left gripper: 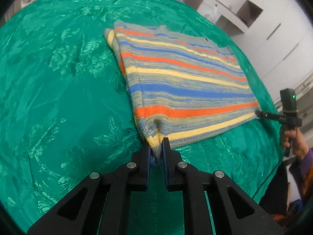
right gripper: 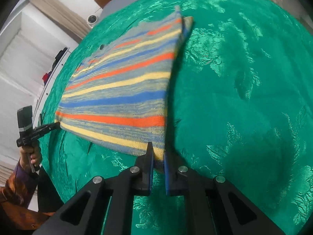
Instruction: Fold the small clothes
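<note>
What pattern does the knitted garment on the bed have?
Horizontal orange, yellow and blue stripes on grey-blue knit garment, clearest in the left wrist view.

left wrist: close, angled down | right wrist: same | shared: sweater

Striped knit garment: horizontal bands of orange, pale yellow and blue over a mottled grey-blue ground. Bed cover: glossy emerald green with a woven tone-on-tone leaf pattern. Left tool: black body, blue finger pads. Right tool: same black with blue. Sleeve: purple and orange print. Cabinets: white.
</note>
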Demonstrator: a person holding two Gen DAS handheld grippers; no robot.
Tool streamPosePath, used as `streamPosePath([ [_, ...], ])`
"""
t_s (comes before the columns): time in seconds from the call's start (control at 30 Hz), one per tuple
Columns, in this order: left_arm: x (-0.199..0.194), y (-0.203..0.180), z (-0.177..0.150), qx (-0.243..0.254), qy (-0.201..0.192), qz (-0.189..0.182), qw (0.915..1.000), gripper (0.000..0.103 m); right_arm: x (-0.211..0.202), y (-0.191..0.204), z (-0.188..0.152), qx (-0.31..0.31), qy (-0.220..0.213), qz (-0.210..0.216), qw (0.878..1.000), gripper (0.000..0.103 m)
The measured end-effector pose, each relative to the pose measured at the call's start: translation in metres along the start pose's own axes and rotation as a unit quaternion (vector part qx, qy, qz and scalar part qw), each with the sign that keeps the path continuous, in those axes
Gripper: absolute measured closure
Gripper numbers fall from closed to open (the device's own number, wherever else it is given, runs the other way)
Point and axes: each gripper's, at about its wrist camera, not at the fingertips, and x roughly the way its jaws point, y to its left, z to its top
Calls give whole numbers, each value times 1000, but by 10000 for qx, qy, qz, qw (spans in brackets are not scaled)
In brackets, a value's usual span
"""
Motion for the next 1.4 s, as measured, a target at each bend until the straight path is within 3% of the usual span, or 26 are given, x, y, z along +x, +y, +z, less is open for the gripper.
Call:
streamPosePath([
  [0.1, 0, 1, -6, 12, 12, 250, 9997, 97, 0, -1, -1, -14, -15, 27, 10000, 95],
  [0.23, -5, 10, -12, -214, -27, 266, 9994, 96, -2, 0, -3, -48, -62, 39, 10000, 95],
  [0.33, -13, 3, -17, -63, -57, 740, 9972, 93, -7, 1, -7, -55, -172, 23, 9998, 92],
  [0.37, -18, 2, -20, -27, -69, 952, 9954, 93, -10, 1, -8, -30, -194, 43, 9998, 84],
  [0.43, -32, -4, -24, 64, -186, 1301, 9913, 90, -20, -2, -12, 38, -228, 28, 9997, 78],
  [0.5, -48, -20, -26, 264, -437, 1590, 9860, 78, -34, -4, -16, 93, -320, -9, 9994, 71],
  [0.57, -58, -49, -23, 640, -752, 1770, 9792, 56, -50, -6, -20, 99, -479, -72, 9988, 60],
  [0.6, -59, -64, -21, 839, -879, 1803, 9761, 43, -58, -8, -21, 98, -557, -82, 9984, 59],
  [0.67, -51, -105, -15, 1368, -1098, 1696, 9698, 35, -74, -13, -22, 122, -689, -40, 9975, 59],
  [0.8, -1, -183, -3, 2204, -961, 1112, 9643, 34, -98, -20, -19, 156, -926, 21, 9956, 58],
  [0.93, 70, -257, -3, 3029, -592, 528, 9497, 34, -111, -33, -16, 262, -1059, 20, 9940, 57],
  [1.03, 123, -300, -5, 3619, -374, 684, 9289, 34, -109, -41, -4, 346, -1050, 182, 9937, 57],
  [1.07, 138, -311, -7, 3804, -501, 869, 9194, 35, -105, -42, 4, 342, -1033, 301, 9936, 56],
  [1.1, 143, -318, -7, 3862, -596, 929, 9158, 39, -100, -44, 13, 337, -990, 433, 9936, 56],
  [1.2, 152, -328, -3, 3803, -718, 950, 9172, 89, -73, -45, 50, 336, -840, 753, 9930, 54],
  [1.33, 145, -312, 11, 3213, -813, 607, 9415, 95, -11, -54, 110, 588, -473, 1138, 9906, 52],
  [1.4, 141, -307, 16, 3004, -901, 498, 9482, 95, 17, -58, 135, 806, -424, 1228, 9882, 52],
])
